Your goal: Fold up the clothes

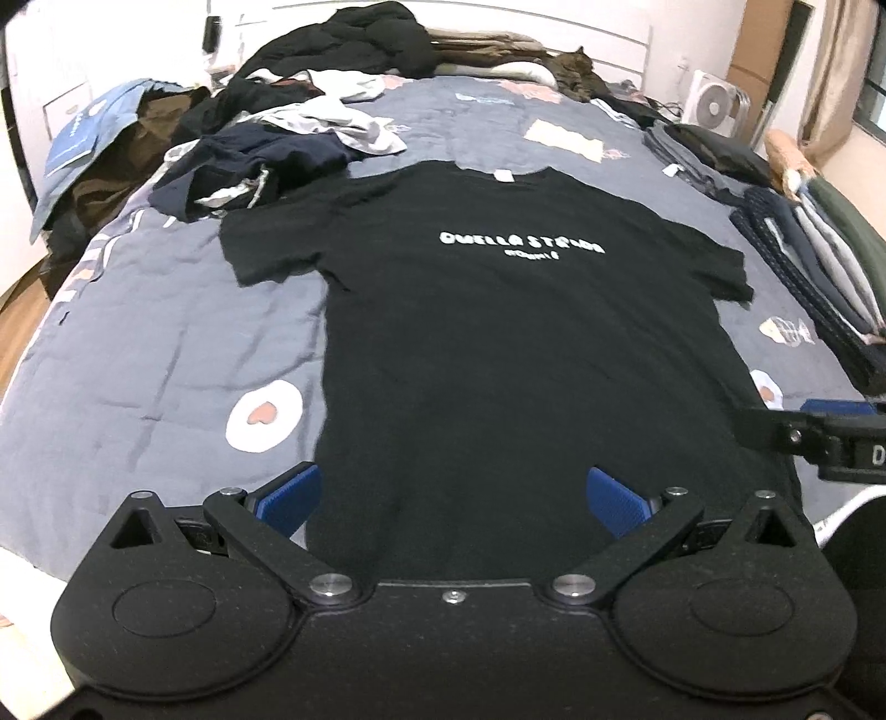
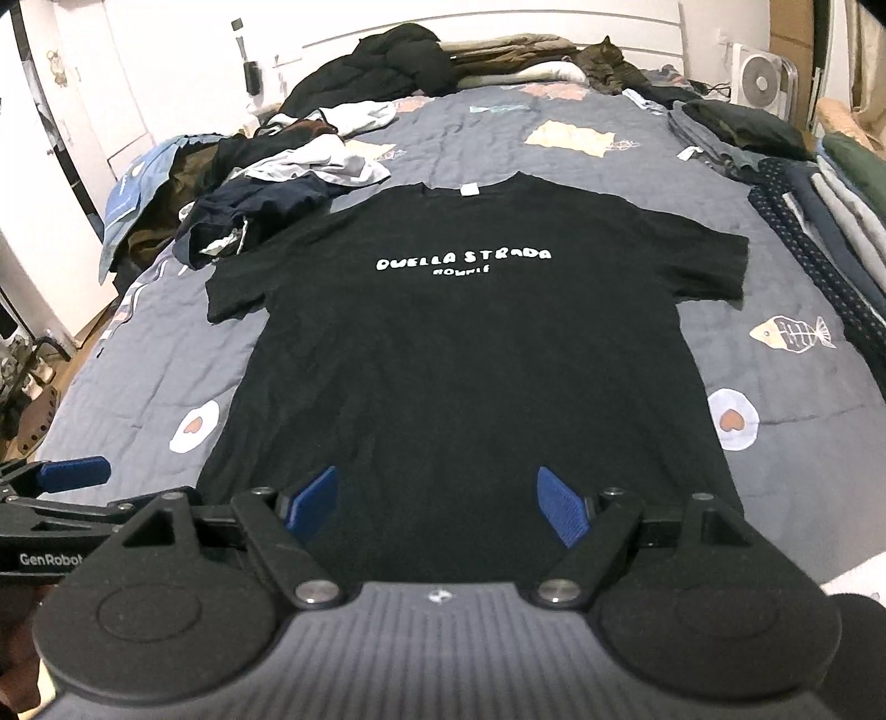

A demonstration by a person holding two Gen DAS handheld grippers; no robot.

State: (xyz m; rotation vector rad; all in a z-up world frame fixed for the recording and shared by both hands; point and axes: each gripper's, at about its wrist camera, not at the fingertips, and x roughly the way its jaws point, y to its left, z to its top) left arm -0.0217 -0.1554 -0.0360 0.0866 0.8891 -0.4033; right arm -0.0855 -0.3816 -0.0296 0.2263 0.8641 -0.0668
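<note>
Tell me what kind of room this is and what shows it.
Most likely a bedroom in a home. A black T-shirt lies spread flat on a bed with a grey patterned quilt, a white headboard stands at the far end, and loose clothes are heaped beside folded ones.
</note>
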